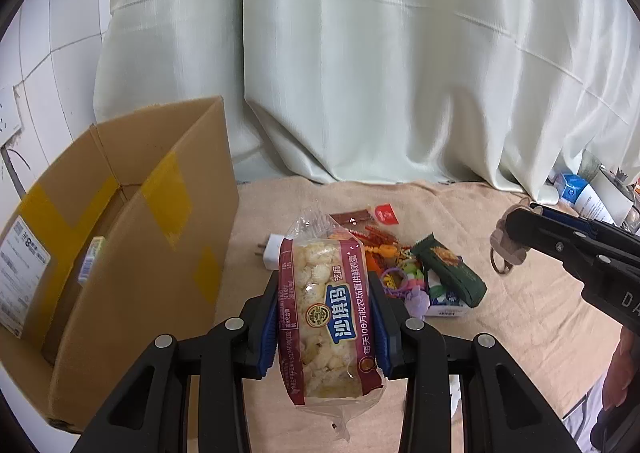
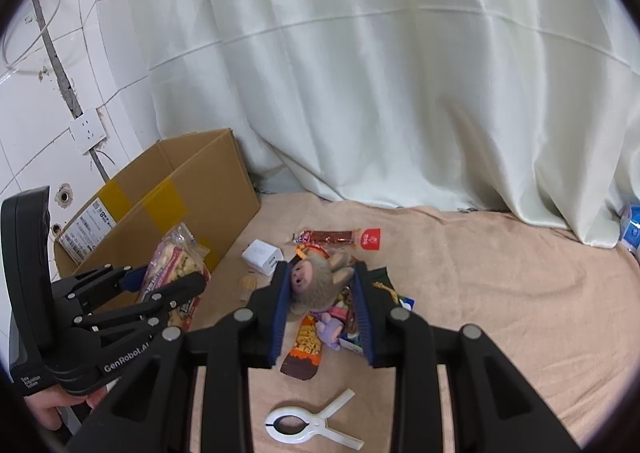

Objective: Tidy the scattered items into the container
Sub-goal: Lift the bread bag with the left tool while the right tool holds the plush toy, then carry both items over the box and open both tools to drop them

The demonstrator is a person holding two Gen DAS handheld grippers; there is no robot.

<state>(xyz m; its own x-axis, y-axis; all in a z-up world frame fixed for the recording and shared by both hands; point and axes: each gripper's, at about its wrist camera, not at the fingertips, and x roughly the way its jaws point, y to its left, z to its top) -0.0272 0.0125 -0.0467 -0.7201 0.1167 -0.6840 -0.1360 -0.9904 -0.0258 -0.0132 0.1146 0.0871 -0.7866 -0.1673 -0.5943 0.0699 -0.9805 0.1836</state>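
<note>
Right gripper [image 2: 322, 289] around plush toy [image 2: 316, 285]; white clip [image 2: 312, 423] only in right-wrist view.

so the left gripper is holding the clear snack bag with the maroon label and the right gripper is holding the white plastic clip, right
Not quite. The left gripper does hold the clear snack bag with the maroon label, but the right gripper holds a small grey plush toy keychain. The right wrist view shows the white plastic clip lying loose on the beige cloth.

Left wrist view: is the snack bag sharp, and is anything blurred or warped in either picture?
Left wrist view: snack bag print sharp; right hand-held gripper soft at the frame's edge. Right wrist view: plush toy slightly soft; curtain seams bow from fisheye.
</note>
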